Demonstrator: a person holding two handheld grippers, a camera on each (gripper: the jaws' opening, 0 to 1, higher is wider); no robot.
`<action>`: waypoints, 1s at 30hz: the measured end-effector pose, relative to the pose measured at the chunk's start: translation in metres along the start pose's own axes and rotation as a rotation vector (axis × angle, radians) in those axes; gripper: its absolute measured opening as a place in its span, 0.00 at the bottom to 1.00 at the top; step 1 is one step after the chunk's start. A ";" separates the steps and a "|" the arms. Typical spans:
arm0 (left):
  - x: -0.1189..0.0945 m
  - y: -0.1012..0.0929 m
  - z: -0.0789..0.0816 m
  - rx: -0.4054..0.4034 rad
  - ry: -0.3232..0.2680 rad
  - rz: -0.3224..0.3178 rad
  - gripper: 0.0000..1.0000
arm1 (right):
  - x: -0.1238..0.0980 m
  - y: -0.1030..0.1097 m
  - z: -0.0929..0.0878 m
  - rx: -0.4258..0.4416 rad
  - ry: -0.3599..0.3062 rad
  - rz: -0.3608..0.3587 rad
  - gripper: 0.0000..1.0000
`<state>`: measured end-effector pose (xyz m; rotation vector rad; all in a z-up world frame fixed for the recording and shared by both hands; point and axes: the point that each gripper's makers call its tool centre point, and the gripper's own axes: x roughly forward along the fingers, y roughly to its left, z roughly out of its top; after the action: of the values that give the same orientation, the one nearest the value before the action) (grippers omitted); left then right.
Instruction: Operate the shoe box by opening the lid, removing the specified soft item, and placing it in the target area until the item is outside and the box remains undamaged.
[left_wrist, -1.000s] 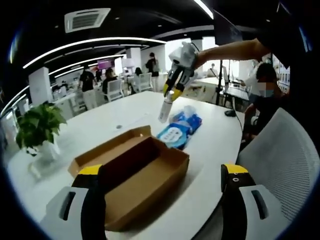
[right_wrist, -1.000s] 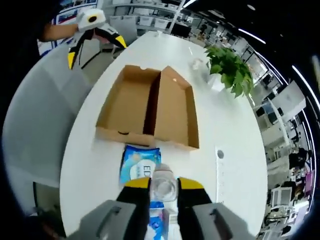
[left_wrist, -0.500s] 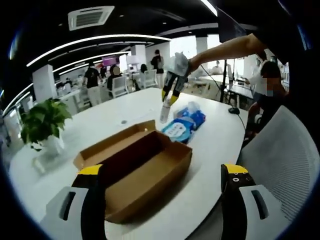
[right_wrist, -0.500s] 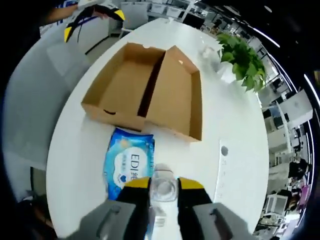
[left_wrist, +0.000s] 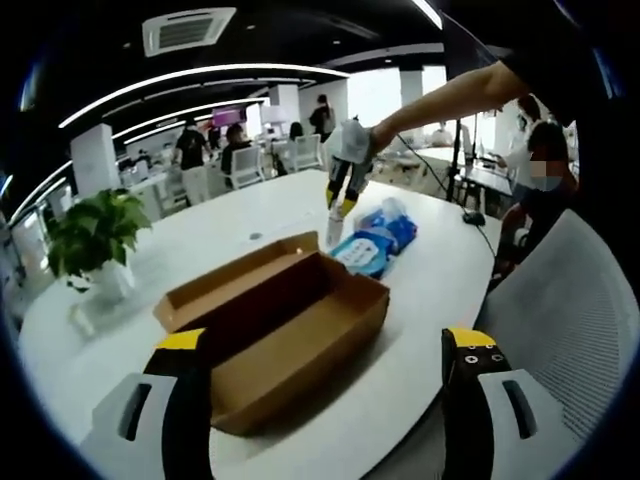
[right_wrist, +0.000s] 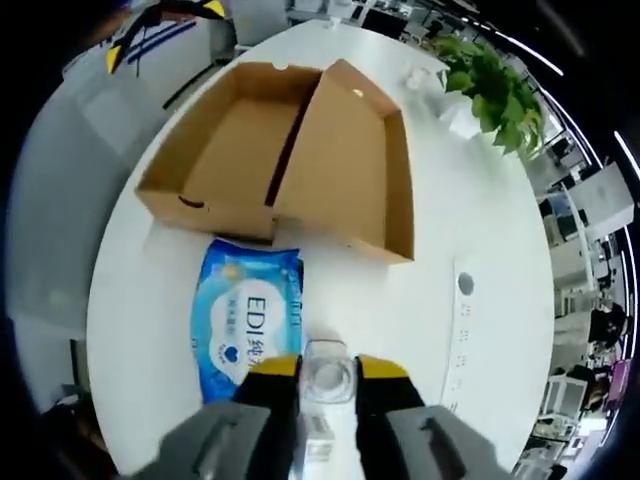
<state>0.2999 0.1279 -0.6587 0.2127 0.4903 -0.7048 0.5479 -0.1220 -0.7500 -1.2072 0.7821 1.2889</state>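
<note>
Right gripper (right_wrist: 327, 372) jaws clamping bottle (right_wrist: 327, 372) above table (right_wrist: 470, 200).

a plant (left_wrist: 92, 232) in a white pot stands on the white table (left_wrist: 420, 300); chairs (left_wrist: 235, 170) and people (left_wrist: 190, 155) beyond.

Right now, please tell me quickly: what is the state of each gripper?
Left gripper: open, jaws wide apart, holding nothing, above the near end of the open shoe box.
Right gripper: shut on a small clear bottle, above the table beside the blue wipes pack.
</note>
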 end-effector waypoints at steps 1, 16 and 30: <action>0.000 0.000 -0.001 -0.002 0.001 0.002 1.00 | 0.001 0.000 -0.002 0.005 0.006 0.008 0.16; 0.000 -0.002 -0.010 -0.022 0.017 0.008 0.99 | 0.013 0.004 -0.004 0.048 0.002 0.065 0.17; -0.002 0.000 -0.016 -0.031 0.025 0.019 0.98 | 0.016 -0.001 0.000 0.069 0.006 0.086 0.17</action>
<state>0.2930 0.1341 -0.6714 0.1968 0.5223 -0.6764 0.5513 -0.1170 -0.7647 -1.1330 0.8845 1.3178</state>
